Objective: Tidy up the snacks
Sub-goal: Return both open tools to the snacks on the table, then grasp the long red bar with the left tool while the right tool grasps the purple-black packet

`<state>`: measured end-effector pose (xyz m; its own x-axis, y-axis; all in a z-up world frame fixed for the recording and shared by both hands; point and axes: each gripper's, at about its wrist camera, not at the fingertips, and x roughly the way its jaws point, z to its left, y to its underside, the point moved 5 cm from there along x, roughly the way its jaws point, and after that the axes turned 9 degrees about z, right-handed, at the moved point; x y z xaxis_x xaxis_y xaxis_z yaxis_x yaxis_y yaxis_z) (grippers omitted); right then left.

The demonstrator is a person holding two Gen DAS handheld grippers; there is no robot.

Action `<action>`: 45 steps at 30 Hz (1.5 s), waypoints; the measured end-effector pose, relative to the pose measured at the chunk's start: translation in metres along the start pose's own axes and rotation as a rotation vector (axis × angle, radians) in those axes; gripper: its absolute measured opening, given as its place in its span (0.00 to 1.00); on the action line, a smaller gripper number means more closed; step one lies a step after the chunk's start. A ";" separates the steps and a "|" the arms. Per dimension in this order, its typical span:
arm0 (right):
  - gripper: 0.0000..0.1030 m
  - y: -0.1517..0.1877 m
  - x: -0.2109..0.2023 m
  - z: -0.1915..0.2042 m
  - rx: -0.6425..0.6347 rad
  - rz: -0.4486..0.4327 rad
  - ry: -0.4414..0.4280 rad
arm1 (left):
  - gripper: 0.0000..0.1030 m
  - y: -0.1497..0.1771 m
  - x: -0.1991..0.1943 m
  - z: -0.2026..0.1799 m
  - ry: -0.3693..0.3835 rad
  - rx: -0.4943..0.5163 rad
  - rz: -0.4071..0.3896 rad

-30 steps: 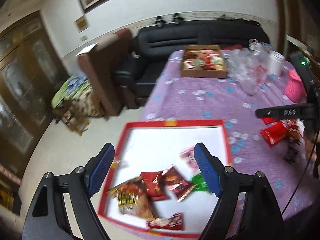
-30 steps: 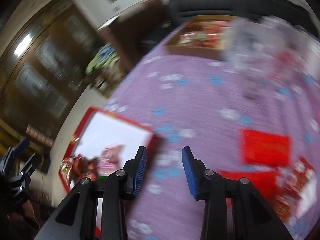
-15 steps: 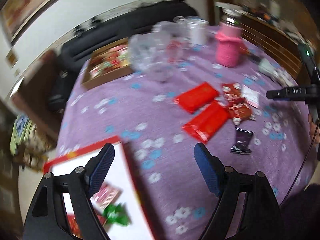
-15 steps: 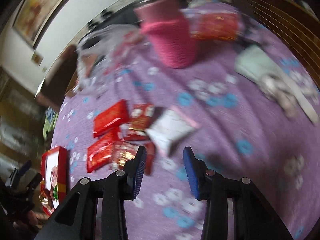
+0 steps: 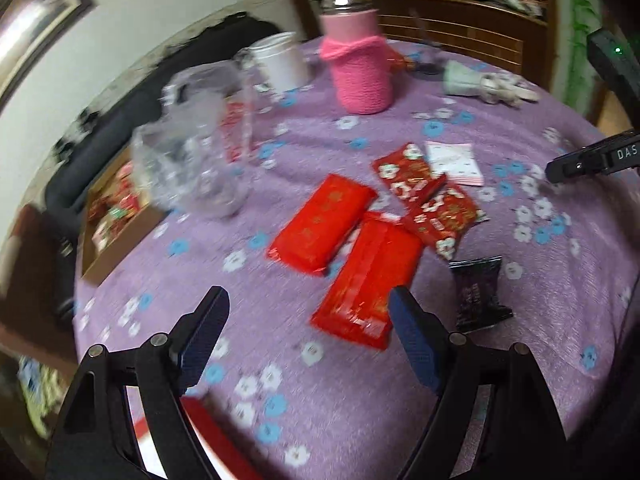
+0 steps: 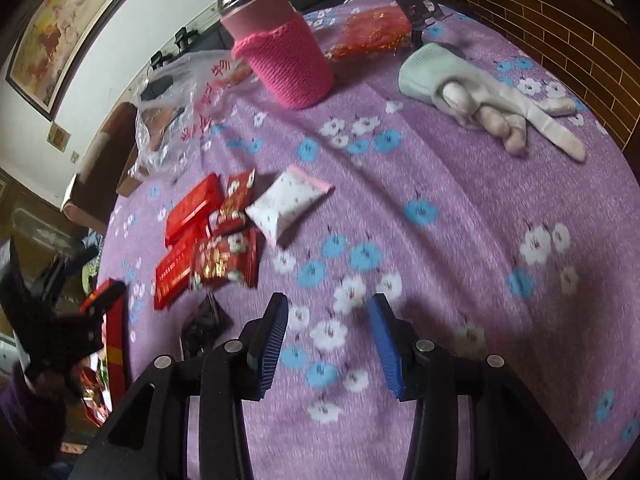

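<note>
**Snack packets clustered mid-counter, both hand-held grippers empty above the cloth**

The left hand-held gripper (image 5: 308, 334) stands wide, nothing between its blue pads, poised over the purple flowered tablecloth (image 5: 500, 420). Just ahead of it lies a long red packet (image 5: 370, 280), its near end between the finger lines but untouched. A second long red packet (image 5: 322, 226) lies beside it, edges touching. Two red flower-printed packets (image 5: 434, 200) overlap just beyond, with a white-and-pink packet (image 5: 454, 162) against them. A small dark packet (image 5: 478, 294) lies near the right finger.

The right hand-held gripper (image 6: 328, 340) is narrower and its jaws are opening; only cloth shows between them. From this view the snack cluster sits off to the left, the dark packet (image 6: 206, 322) closest.

Farther back stand a pink knit-sleeved flask (image 5: 358, 68), a white canister (image 5: 280, 62) and a crumpled clear plastic bag (image 5: 192, 148). A cardboard box (image 5: 116, 236) holding snacks sits at the counter's far left edge. A corner of a red-rimmed tray (image 5: 208, 420) shows at the near left. Pale gloves (image 6: 480, 96) lie at the right.
</note>
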<state>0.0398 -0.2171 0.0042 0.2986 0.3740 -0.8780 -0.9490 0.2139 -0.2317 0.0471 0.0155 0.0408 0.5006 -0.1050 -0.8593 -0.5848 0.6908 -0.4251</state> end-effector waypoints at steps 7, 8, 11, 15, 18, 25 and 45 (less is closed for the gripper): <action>0.45 0.022 -0.011 -0.016 0.058 -0.008 0.035 | 0.79 -0.013 0.030 -0.011 0.171 0.096 0.064; 0.45 0.025 -0.013 -0.020 0.075 -0.011 0.041 | 0.79 -0.013 0.033 -0.015 0.173 0.124 0.073; 0.45 0.033 -0.016 -0.028 0.109 -0.011 0.046 | 0.79 -0.013 0.044 -0.027 0.139 0.228 0.103; 0.45 0.041 -0.017 -0.027 0.112 -0.005 0.051 | 0.81 -0.010 0.069 -0.026 0.148 0.266 0.205; 0.45 0.043 -0.016 -0.022 0.099 -0.002 0.050 | 0.83 -0.017 0.074 -0.022 0.188 0.209 0.195; 0.45 0.038 -0.007 -0.010 0.056 0.020 0.037 | 0.52 -0.020 0.065 -0.035 0.188 0.128 0.160; 0.59 0.016 0.054 0.111 -0.359 0.189 -0.056 | 0.48 0.094 0.013 -0.012 0.233 -0.437 0.282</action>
<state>0.0523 -0.0937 -0.0006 0.1108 0.4270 -0.8974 -0.9598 -0.1884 -0.2082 -0.0085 0.0706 -0.0134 0.1623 -0.1485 -0.9755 -0.9097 0.3604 -0.2062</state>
